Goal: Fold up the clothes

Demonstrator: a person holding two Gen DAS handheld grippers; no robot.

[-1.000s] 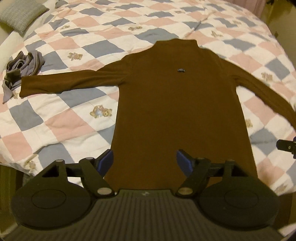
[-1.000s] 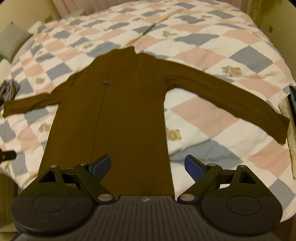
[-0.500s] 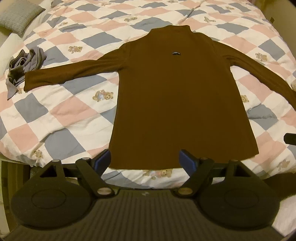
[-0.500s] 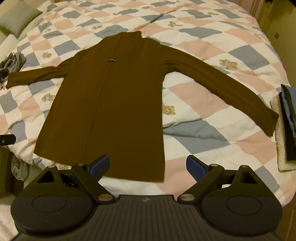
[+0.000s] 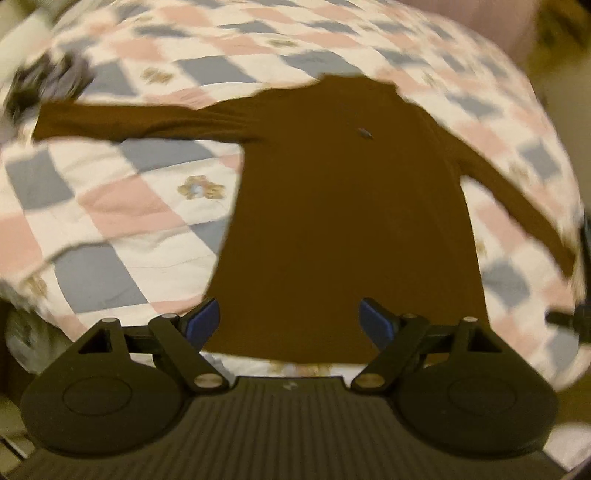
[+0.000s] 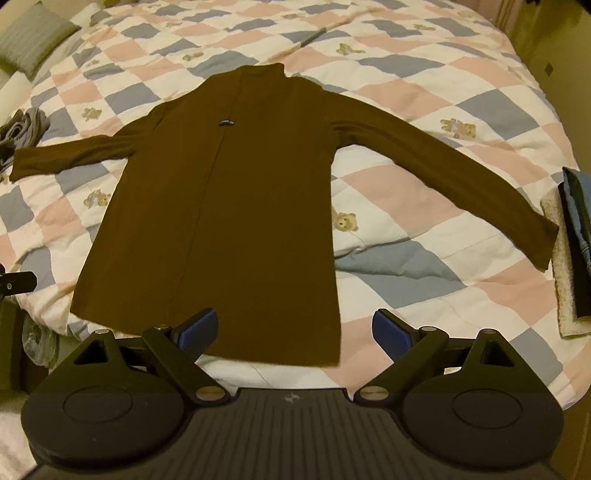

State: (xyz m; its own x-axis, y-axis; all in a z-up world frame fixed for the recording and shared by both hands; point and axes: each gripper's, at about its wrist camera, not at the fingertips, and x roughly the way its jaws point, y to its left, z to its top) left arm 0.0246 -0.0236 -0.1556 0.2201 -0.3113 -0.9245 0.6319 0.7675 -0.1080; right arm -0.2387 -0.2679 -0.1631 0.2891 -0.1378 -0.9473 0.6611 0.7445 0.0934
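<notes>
Spread flat on the bed (image 6: 424, 258), a brown long-sleeved top (image 6: 236, 206), face-up, high collar toward the far end, hem toward the near edge. Both sleeves stretched outward: the one on the view's right angled down toward the bed's side, cuff ending just beside a folded stack of clothes (image 6: 572, 251); the other reaching toward a crumpled grey garment (image 6: 22, 129), cuff close to it. Fabric plain and dark, mostly smooth, with a faint vertical line down the body and a small dark label (image 6: 226, 122) on the chest. Underneath, a quilt (image 6: 406, 96) checked in pink, grey-blue and white, dotted with teddy bears; a grey pillow (image 6: 33, 33) in the far corner.

Left claw (image 5: 290, 321) wide open above the hem, having just opened a little further, nothing between its blue pads; view blurred. Right claw (image 6: 293, 328) also spread wide over the hem's corner, gripping nothing.
</notes>
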